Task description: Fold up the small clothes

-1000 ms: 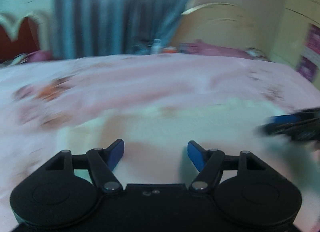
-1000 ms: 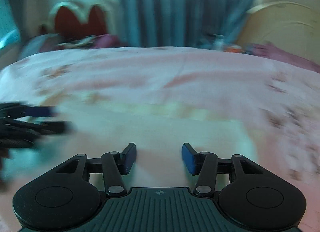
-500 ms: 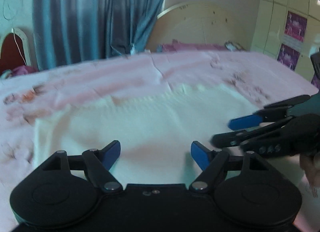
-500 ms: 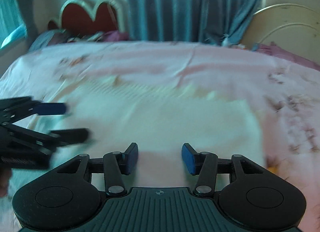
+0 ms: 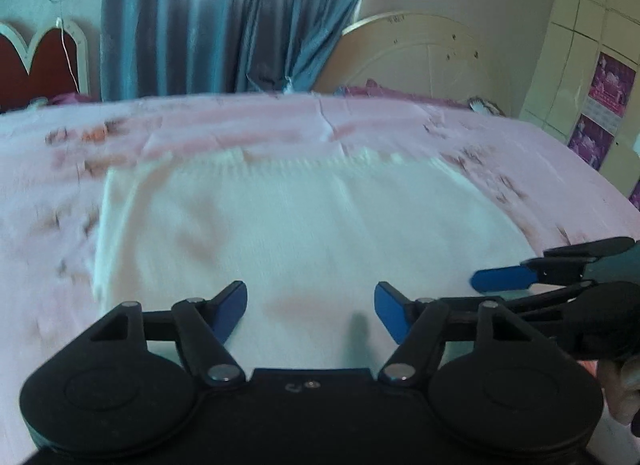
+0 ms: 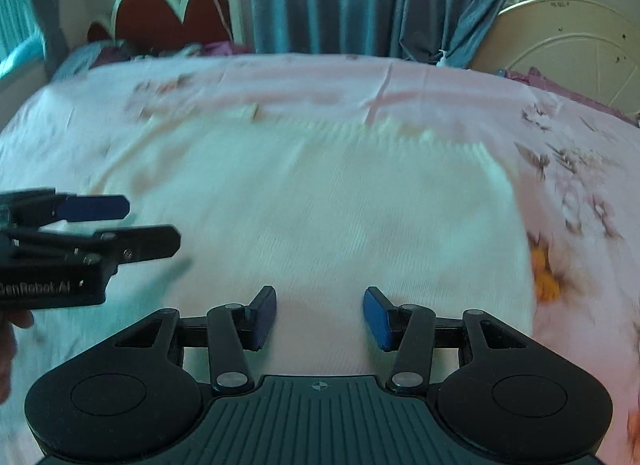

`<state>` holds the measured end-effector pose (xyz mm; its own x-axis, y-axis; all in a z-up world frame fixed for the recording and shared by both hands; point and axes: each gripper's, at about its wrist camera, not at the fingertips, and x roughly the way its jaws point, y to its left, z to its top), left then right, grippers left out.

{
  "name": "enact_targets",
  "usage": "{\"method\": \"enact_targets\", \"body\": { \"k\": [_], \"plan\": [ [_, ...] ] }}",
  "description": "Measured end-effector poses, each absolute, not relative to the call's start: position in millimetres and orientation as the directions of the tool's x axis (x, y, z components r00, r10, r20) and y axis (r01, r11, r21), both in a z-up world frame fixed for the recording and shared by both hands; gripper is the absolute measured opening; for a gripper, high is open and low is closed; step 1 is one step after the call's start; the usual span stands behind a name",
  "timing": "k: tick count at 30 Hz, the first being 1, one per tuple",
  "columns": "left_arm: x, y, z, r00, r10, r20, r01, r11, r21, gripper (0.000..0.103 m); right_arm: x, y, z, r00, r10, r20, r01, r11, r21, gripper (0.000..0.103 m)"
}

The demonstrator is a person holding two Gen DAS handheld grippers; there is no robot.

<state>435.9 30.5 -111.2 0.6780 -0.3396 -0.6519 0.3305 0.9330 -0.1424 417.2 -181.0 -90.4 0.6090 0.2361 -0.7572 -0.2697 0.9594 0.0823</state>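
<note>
Cream knit garment (image 5: 312, 225) flat on bed (image 5: 240, 125): soft, light, limp; best pinched at near corners. Left gripper (image 5: 311, 311), just narrowed, and right gripper (image 6: 320, 317) gape empty.

The bed (image 5: 240, 133) wears a pale pink sheet (image 6: 320, 81) printed with scattered flowers, darker sprigs and one orange bloom (image 6: 544, 273) off to the right of the right hand-held gripper (image 6: 320, 315). Spread flat on the sheet, just ahead of and beneath both hand-held grippers, lies a cream knitted garment (image 5: 304, 225), its ribbed edge at the far side. It reaches from the left hand-held gripper (image 5: 311, 311) outward to the left and across to the right one. At the bed's far edge lie purple and pink bedclothes (image 6: 560, 89), blurred.
</note>
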Motion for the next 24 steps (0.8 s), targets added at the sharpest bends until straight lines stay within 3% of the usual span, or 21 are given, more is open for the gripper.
{"method": "enact_targets", "body": {
  "k": [4,8,13,19,20,21,22,23,24],
  "plan": [
    [409.2,25.4,-125.1,0.673,-0.271,-0.689,0.316,0.947,-0.063,0.067,394.5,-178.0,-93.1,0.628,0.203,-0.751,-0.259,0.965,0.043,0.05],
    [391.1,22.9,-108.5,0.705,-0.284,-0.65,0.33,0.942,-0.054,0.067,382.5,-174.2,-85.3,0.632,0.27,-0.726,-0.314,0.946,0.079,0.049],
    [388.6,30.5,-115.8,0.678,-0.283,-0.679,0.318,0.945,-0.075,0.067,369.0,-178.2,-95.3,0.603,0.249,-0.758,-0.312,0.948,0.063,0.049],
    [377.1,62.2,-117.0,0.687,-0.232,-0.689,0.243,0.966,-0.083,0.065,350.9,-228.9,-96.0,0.641,0.124,-0.757,-0.146,0.989,0.038,0.049],
    [375.6,69.1,-116.8,0.689,-0.223,-0.69,0.229,0.97,-0.086,0.064,348.2,-239.7,-96.3,0.645,0.097,-0.758,-0.113,0.993,0.031,0.046],
    [374.7,75.6,-116.8,0.689,-0.221,-0.691,0.218,0.972,-0.093,0.063,346.6,-249.6,-96.8,0.643,0.083,-0.762,-0.089,0.995,0.033,0.022],
    [373.9,81.1,-116.6,0.691,-0.215,-0.69,0.208,0.973,-0.095,0.062,345.6,-260.2,-98.3,0.637,0.08,-0.767,-0.062,0.997,0.052,0.012],
    [373.3,85.1,-116.5,0.693,-0.212,-0.689,0.199,0.975,-0.1,0.061,343.9,-268.1,-98.4,0.63,0.088,-0.771,-0.052,0.996,0.071,0.003],
    [373.8,87.2,-116.2,0.693,-0.215,-0.689,0.195,0.975,-0.108,0.061,343.5,-272.3,-98.1,0.625,0.098,-0.775,-0.054,0.995,0.082,0.003]
  ]
}}
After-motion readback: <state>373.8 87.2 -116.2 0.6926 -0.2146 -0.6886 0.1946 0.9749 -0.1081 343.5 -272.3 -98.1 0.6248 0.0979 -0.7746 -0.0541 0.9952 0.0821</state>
